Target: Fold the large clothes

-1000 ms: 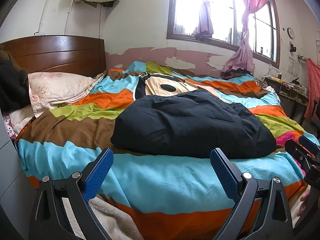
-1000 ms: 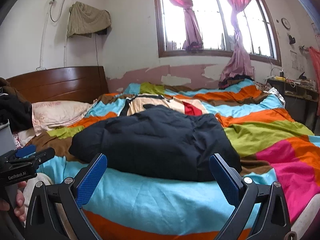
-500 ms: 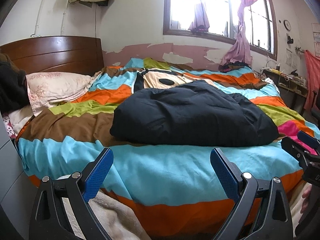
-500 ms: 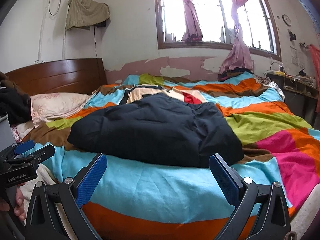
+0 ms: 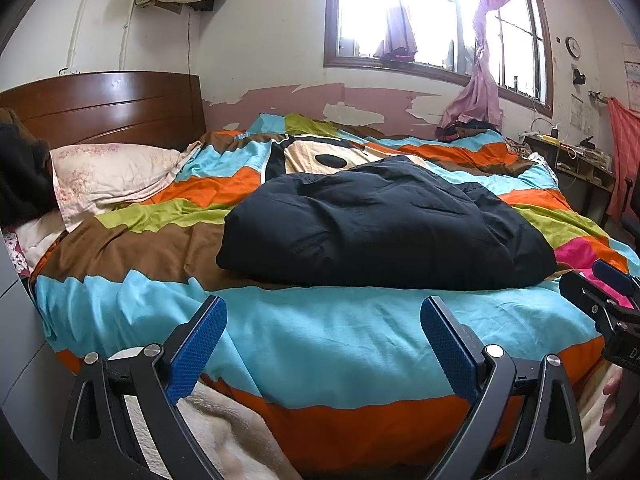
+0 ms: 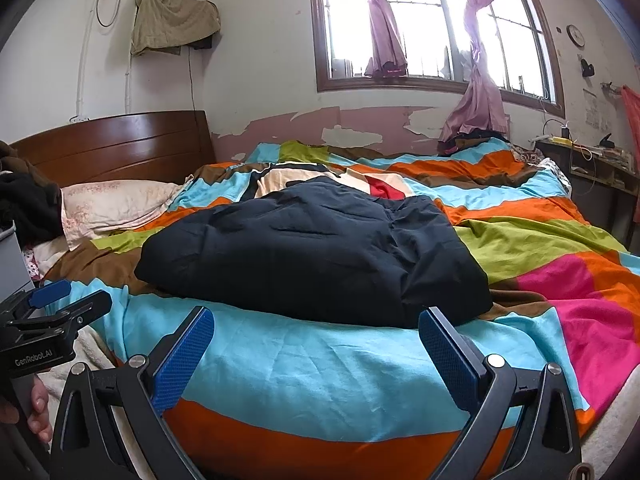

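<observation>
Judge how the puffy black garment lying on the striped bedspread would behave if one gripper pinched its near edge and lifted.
The puffy black garment would probably sag and unfold, since it lies in soft creased mounds. Its padded bulk suggests it is light for its size, though too wide for one pinch. The smooth-looking shell may slip; both the left gripper and right gripper hang open, short of it.

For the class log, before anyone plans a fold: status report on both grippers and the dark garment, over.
Left gripper open, empty. Right gripper open, empty. Dark garment bundled on striped bedspread, untouched. Nothing in the way.
</observation>
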Demonstrator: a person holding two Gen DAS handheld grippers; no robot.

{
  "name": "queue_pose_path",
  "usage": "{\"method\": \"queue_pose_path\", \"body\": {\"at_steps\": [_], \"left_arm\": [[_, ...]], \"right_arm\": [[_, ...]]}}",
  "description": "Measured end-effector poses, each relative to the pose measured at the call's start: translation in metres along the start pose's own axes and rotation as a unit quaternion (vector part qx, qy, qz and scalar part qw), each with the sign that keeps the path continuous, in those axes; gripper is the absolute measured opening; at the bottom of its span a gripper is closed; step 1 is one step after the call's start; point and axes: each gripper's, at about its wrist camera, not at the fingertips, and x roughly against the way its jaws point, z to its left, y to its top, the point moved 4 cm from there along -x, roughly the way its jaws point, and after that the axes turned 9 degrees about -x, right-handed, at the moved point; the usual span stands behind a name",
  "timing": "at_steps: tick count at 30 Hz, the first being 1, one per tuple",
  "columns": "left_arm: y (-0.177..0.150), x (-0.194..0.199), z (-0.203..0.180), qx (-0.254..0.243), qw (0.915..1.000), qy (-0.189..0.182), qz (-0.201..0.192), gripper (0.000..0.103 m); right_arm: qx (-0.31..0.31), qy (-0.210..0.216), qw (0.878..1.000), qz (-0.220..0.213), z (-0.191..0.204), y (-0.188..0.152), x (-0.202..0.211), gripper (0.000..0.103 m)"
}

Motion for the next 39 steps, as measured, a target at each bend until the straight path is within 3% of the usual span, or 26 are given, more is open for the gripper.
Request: {"method": "queue_pose_path", "body": {"at_steps": [39], "left_arm": [[-0.0006, 0.0007, -0.0039, -0.01, 1.0, 0.0, -0.002, 0.095]], "right_arm": [[-0.001, -0.001, 1.0, -0.002, -0.0014, 0.0002, 0.0013, 0.103]]}}
